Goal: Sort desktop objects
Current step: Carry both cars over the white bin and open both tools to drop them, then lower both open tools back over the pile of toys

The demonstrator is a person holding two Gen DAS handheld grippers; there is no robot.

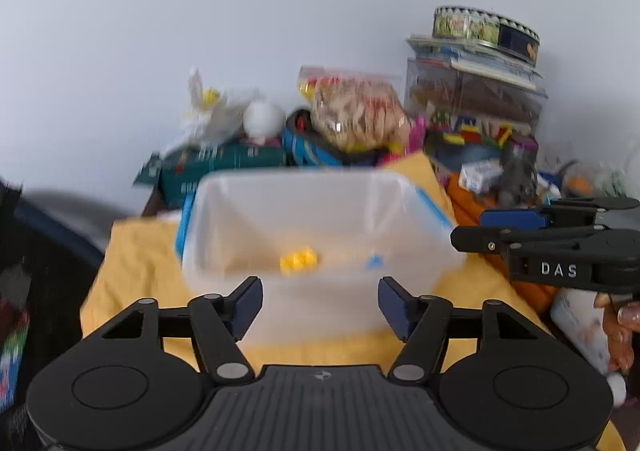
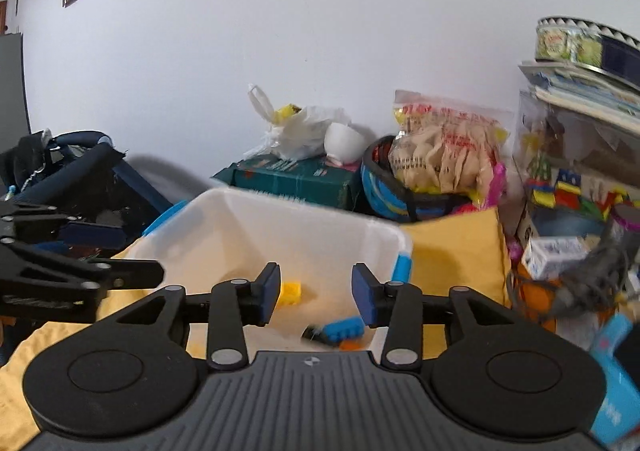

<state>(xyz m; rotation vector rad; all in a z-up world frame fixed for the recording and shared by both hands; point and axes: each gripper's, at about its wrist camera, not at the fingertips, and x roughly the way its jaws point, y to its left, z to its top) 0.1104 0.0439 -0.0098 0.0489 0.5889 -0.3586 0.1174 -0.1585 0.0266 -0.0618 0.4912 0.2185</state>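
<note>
A translucent white plastic bin [image 1: 224, 219] with blue handles stands on a yellow cloth [image 1: 132, 271]. Inside lie a yellow brick [image 1: 298, 260] and a blue piece [image 1: 374, 262]. My left gripper [image 1: 320, 305] is open and empty, just in front of the bin. In the right wrist view the bin [image 2: 224, 211] holds the yellow brick [image 2: 291, 293], a blue brick [image 2: 344, 329] and an orange piece [image 2: 352, 345]. My right gripper [image 2: 314, 293] is open and empty over the bin's near edge. It also shows in the left wrist view [image 1: 480, 229], at the bin's right.
Clutter lines the wall behind the bin: a green box [image 2: 296, 175], a white plastic bag [image 2: 296, 131], a snack bag [image 2: 444, 151], a clear case of toys [image 2: 576, 171] topped by a round tin [image 2: 580, 43]. A dark basket [image 2: 80, 187] stands at the left.
</note>
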